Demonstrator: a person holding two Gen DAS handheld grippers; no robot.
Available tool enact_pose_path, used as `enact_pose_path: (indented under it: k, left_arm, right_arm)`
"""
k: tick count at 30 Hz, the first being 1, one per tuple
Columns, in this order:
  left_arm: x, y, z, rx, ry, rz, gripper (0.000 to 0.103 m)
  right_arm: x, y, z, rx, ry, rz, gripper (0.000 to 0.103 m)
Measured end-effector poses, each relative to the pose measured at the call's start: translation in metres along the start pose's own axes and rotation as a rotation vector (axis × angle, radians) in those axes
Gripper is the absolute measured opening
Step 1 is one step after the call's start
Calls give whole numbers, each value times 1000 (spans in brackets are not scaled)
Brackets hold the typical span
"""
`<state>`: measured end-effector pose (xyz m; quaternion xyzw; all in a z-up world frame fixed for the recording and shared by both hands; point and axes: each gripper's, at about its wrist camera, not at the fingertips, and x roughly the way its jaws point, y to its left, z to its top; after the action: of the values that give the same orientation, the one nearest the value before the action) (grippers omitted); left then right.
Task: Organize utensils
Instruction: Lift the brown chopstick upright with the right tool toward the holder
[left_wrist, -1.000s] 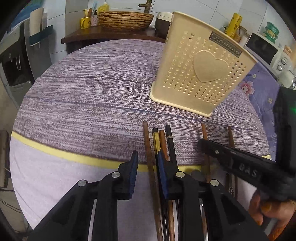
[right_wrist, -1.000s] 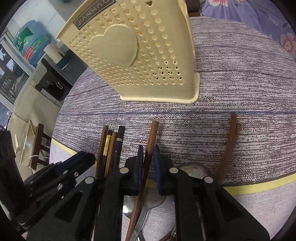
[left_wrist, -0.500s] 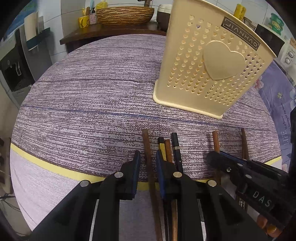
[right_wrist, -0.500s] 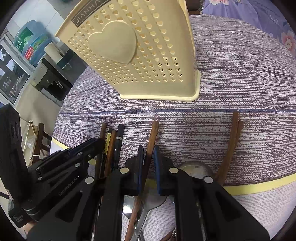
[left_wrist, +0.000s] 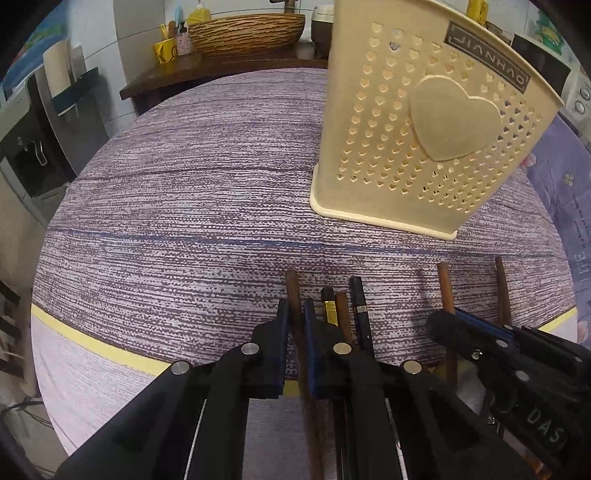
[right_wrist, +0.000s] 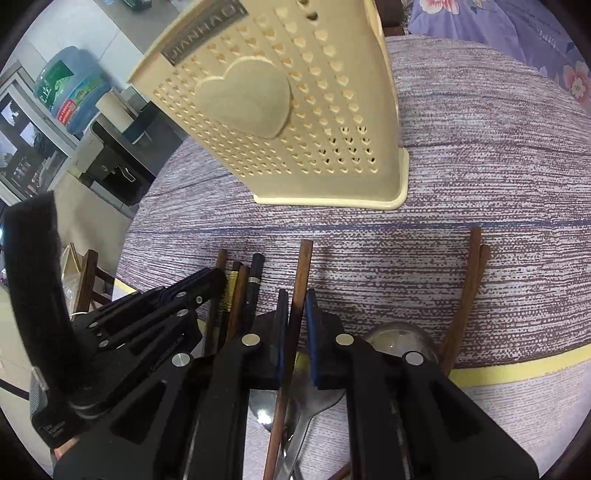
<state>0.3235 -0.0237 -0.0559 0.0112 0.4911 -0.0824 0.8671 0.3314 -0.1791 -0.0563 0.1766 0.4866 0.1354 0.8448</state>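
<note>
Now we hold one chopstick per gripper: left gripper (left_wrist: 295, 314) clamps chopstick (left_wrist: 294, 295), right gripper (right_wrist: 295, 306) clamps another (right_wrist: 303, 266). Risk: neighbours (left_wrist: 341, 314) beside left jaws drag along; thin sticks pivot, slip.

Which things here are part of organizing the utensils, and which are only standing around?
Job: left tongs shut on brown chopstick; right tongs shut on second chopstick; cream holder; spoons.
Around: woven basket; water bottle.

Round table (left_wrist: 184, 221), purple cloth, chopsticks (left_wrist: 341, 317), spoons (right_wrist: 395, 339), cream holder (left_wrist: 413, 147)
</note>
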Motion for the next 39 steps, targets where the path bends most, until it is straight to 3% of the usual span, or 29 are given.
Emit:
enact_pose_path:
  k: [4,13,17,25,31,35,39]
  left_arm:
    - [-31,5,-3,-12,-88,-11,9]
    - [-150,15,-7,-8,-349,-49,9]
    - [-177,22,-9,-13,-418,-42,8]
    - [-198,31,-3,-29,-481,-33,8]
    - [-225,31,22,-33,-555,-18,8]
    - [-251,29,52,-37,-596,-25,8]
    - [-289,20,90,-39,-672,-41,8]
  right_arm:
    - [-23,9,-2,-38,-46,29,10]
    - [-107,37,-8,-153,-181,93,8]
    - [-137,47,-12,-207,-225,114,8]
    - [-170,53,-12,-250,-275,146,8]
    - [-194,59,10,-280,-330,145,7]
    - [-218,66,46,-273,-369,146,7]
    - [-259,71,93,-252,-476,124,7]
